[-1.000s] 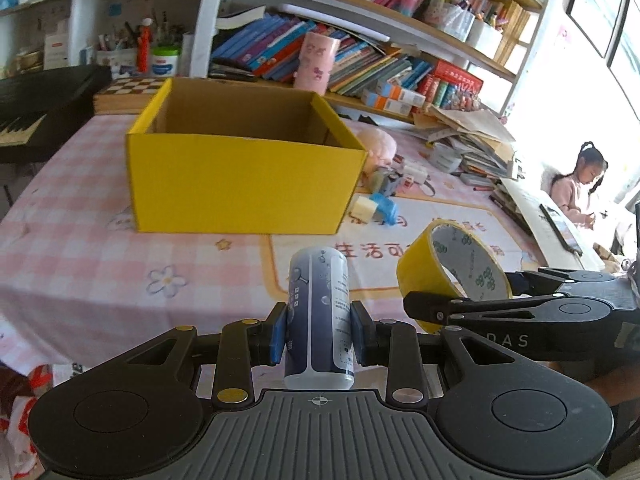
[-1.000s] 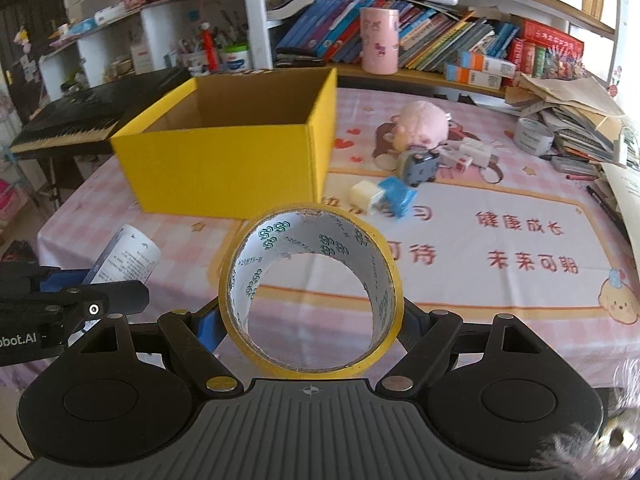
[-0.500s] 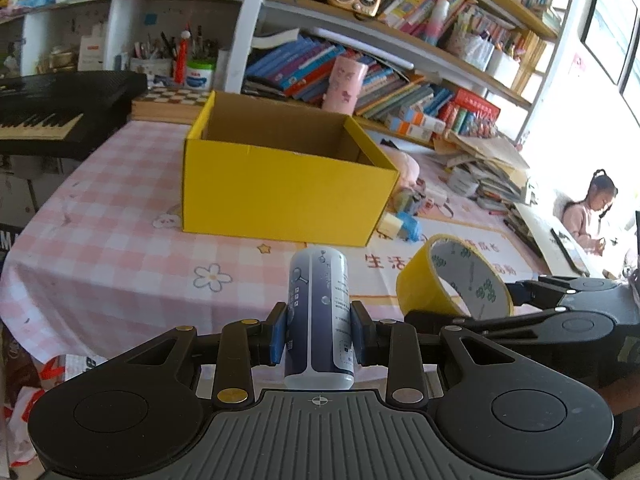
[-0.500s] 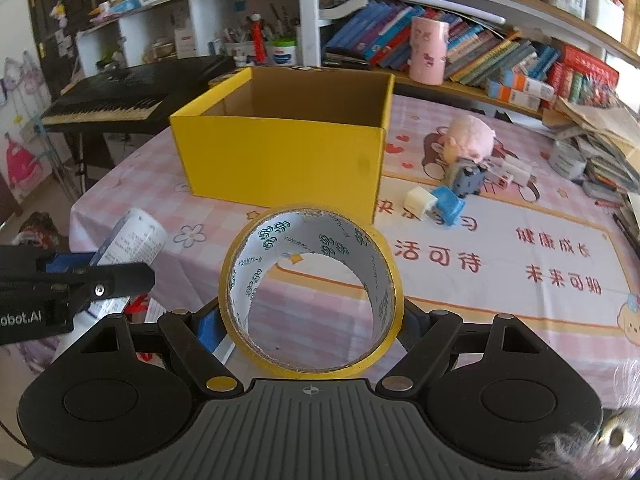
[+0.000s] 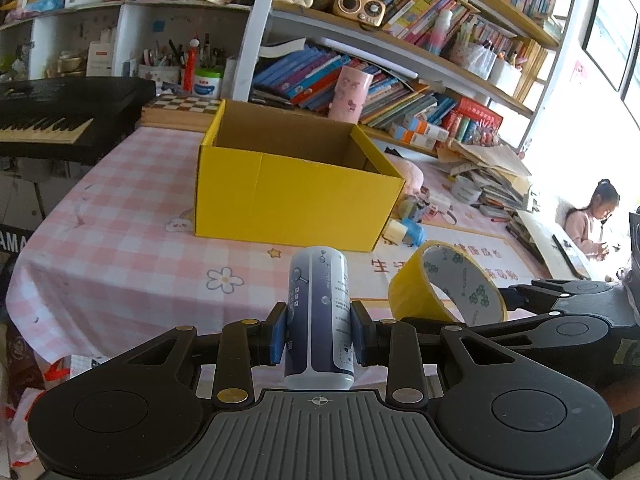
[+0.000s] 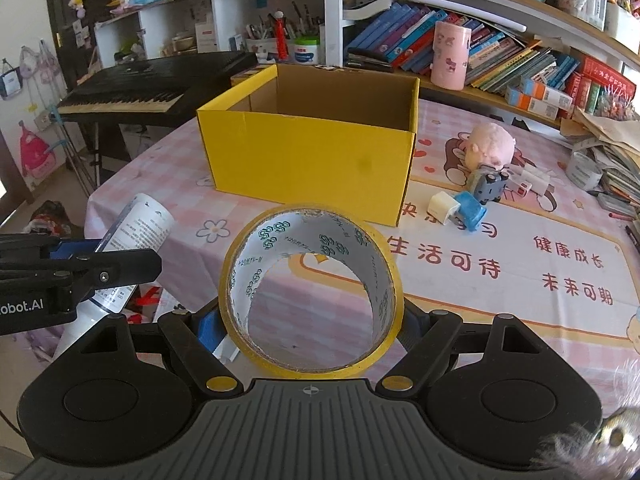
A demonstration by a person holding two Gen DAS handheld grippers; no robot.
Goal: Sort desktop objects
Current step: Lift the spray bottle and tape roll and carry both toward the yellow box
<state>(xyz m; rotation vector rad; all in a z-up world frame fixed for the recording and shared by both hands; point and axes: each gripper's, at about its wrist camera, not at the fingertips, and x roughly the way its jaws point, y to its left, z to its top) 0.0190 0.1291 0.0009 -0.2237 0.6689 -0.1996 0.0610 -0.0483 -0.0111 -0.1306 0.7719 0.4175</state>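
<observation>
Grippers level abreast: left [image 5: 319, 334] clamps bottle [image 5: 319, 316], right [image 6: 310, 322] tape [image 6: 310, 294].

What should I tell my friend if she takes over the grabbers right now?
Left gripper: fingers shut on the blue can, held upright.
Right gripper: fingers shut on the yellow tape roll.
Both are held short of the yellow box, which stands open on the table.
Done: both items picked up.
Left: put them in the box, then collect the toy truck and the other small toys beside it.
</observation>
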